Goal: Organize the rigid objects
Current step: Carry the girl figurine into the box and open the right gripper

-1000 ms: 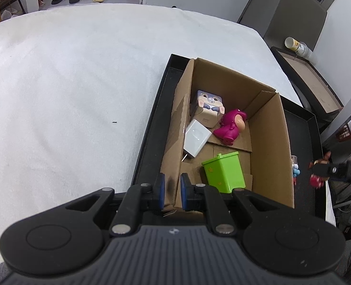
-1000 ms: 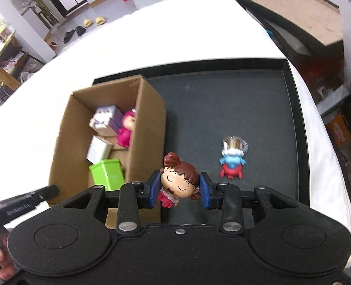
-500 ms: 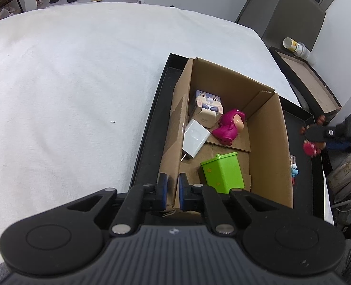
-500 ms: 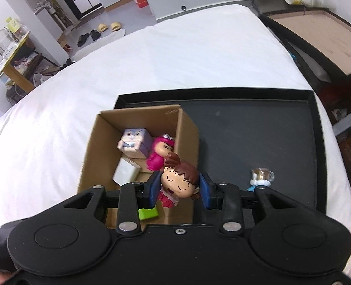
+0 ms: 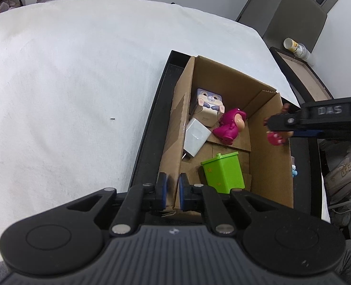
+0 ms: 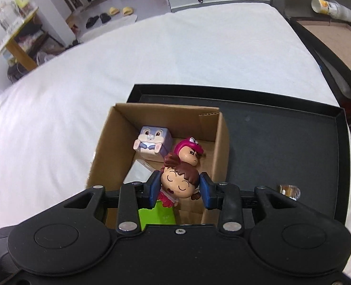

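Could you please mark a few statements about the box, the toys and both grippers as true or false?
1. The right gripper grips a brown-haired doll. True.
2. The left gripper holds the green bin. False: it is clamped on the box wall; the bin stands inside.
3. The box sits in a black tray. True.
4. The bunny cube lies on the tray outside the box. False: it is inside the box.
5. The pink figure is inside the box. True.

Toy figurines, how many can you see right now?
3: brown-haired figurine held in the right tool over the cardboard box; magenta figurine inside it; blue figurine on the black tray, mostly hidden.
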